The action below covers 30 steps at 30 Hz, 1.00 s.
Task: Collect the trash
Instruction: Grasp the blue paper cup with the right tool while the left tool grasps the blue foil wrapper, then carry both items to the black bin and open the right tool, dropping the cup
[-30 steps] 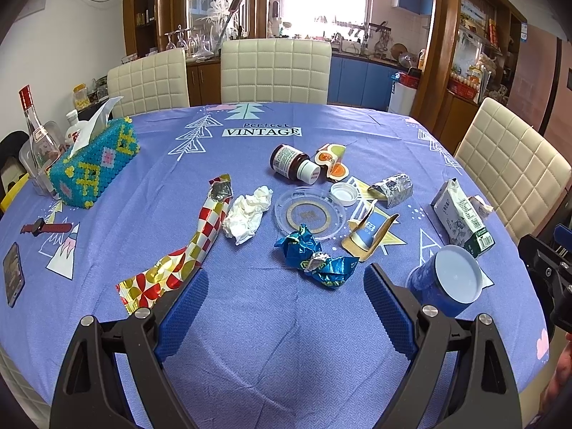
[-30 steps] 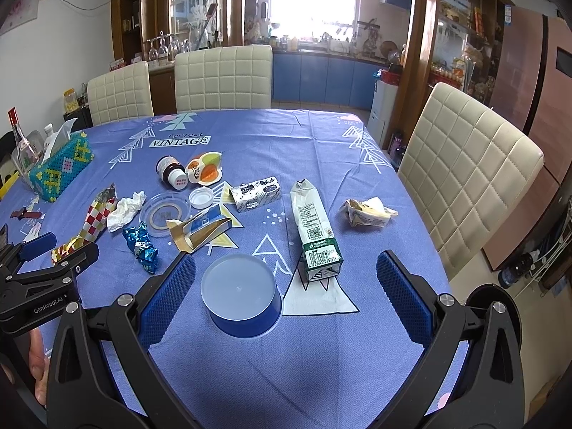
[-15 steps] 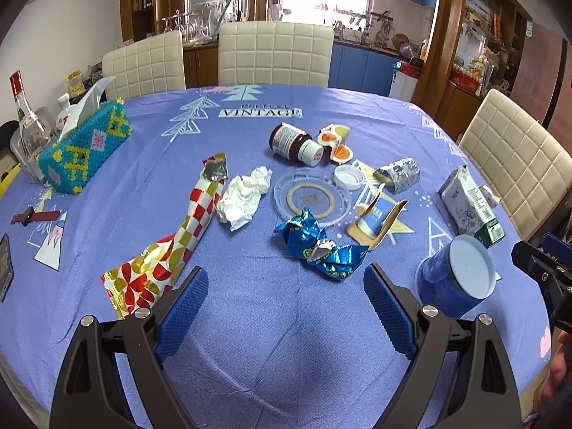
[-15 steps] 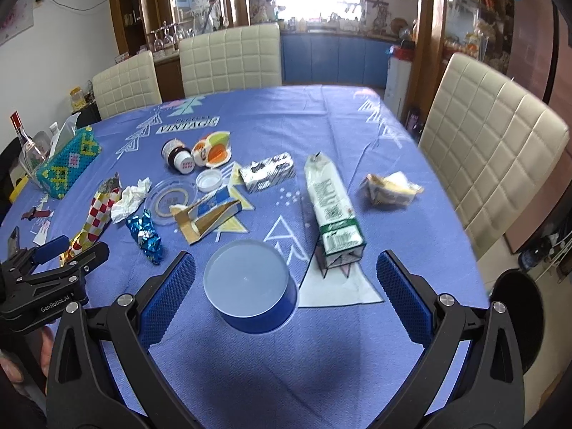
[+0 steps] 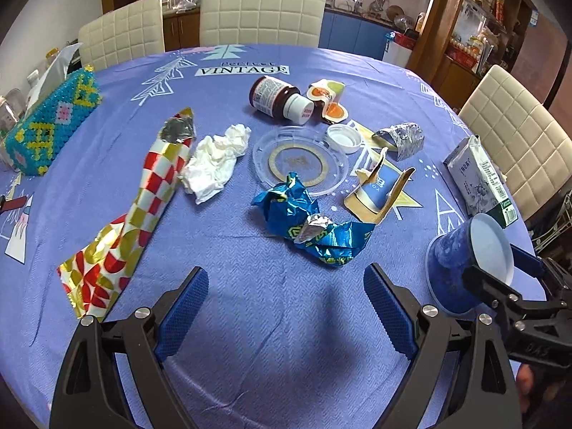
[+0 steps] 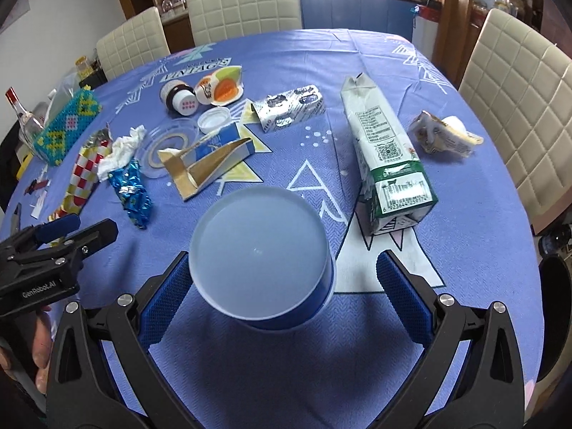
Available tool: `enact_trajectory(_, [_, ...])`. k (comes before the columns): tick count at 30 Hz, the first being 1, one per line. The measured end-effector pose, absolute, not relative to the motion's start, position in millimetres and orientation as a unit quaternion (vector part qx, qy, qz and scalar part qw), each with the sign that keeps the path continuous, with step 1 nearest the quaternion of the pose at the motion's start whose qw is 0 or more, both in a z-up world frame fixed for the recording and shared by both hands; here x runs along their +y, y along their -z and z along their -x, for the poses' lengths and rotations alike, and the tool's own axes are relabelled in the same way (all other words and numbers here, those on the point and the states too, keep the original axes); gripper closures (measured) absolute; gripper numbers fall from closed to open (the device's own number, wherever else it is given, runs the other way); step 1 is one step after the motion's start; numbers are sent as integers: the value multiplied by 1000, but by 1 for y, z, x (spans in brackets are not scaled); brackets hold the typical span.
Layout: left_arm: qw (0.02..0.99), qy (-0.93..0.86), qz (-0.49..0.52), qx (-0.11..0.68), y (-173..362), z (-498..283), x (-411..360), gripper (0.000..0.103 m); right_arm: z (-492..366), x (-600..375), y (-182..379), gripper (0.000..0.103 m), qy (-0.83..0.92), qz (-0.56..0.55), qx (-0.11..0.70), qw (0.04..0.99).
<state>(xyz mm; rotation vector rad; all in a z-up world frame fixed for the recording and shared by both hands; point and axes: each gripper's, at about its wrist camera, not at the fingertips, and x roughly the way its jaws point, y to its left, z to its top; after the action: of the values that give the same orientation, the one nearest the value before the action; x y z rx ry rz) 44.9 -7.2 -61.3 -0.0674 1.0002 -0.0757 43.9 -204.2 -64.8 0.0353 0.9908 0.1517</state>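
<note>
From my left tongs' camera: my left gripper has its blue jaws wide apart with nothing between them, only bare purple tablecloth. Just past the tips, at about one o'clock, lies a crumpled blue foil wrapper — close but not touching. A red-and-gold checked wrapper stretches away at ten o'clock, with a wadded white tissue at eleven. A clear plastic lid sits at twelve, and a brown bottle on its side lies farther off behind it. A torn cardboard box is at one o'clock. At three o'clock an upturned blue paper cup stands with my right gripper around it.

From my right tongs' camera: the blue paper cup fills the centre, bottom up, sitting between my right gripper's jaws — they stand apart; the left pad looks to be at the cup's side, though I cannot tell whether it touches, and the right pad is clear of it. A milk carton lies on its side at one o'clock. My left gripper shows at nine o'clock.
</note>
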Motion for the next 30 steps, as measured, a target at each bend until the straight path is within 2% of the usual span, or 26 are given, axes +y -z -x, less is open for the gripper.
enact_trajectory(2, [874, 34, 27, 483, 63, -50, -13, 17, -48, -205, 68, 5, -70, -6, 471, 879])
enact_trajectory(4, [874, 33, 22, 485, 64, -55, -19, 17, -50, -205, 70, 25, -71, 10, 465, 882])
enact_trajectory(9, [869, 31, 9, 494, 69, -68, -31, 17, -47, -206, 68, 26, -71, 50, 439, 894])
enact_trajectory(17, [865, 9, 14, 502, 83, -80, -32, 17, -55, -221, 69, 26, -81, 28, 447, 890])
enact_trajectory(19, [868, 10, 22, 496, 82, -80, -30, 25, -54, -220, 68, 26, -82, 36, 446, 891])
enact_trajectory(20, [871, 5, 15, 491, 81, -80, -32, 41, -53, -219, 68, 26, -81, 38, 444, 891])
enact_trajectory(21, [873, -2, 5, 487, 80, -79, -33, 61, -52, -218, 67, 26, -81, 40, 442, 892])
enact_trajectory(22, [874, -5, 1, 486, 79, -79, -33, 70, -51, -218, 67, 26, -81, 40, 441, 893])
enact_trajectory(23, [873, -1, 5, 488, 79, -79, -32, 72, -50, -218, 66, 26, -80, 41, 439, 894])
enact_trajectory(24, [872, 1, 8, 489, 78, -78, -32, 78, -48, -218, 64, 26, -79, 41, 437, 895])
enact_trajectory(30, [882, 17, 0, 472, 67, -65, -40, 79, -37, -226, 50, 26, -72, 27, 422, 903])
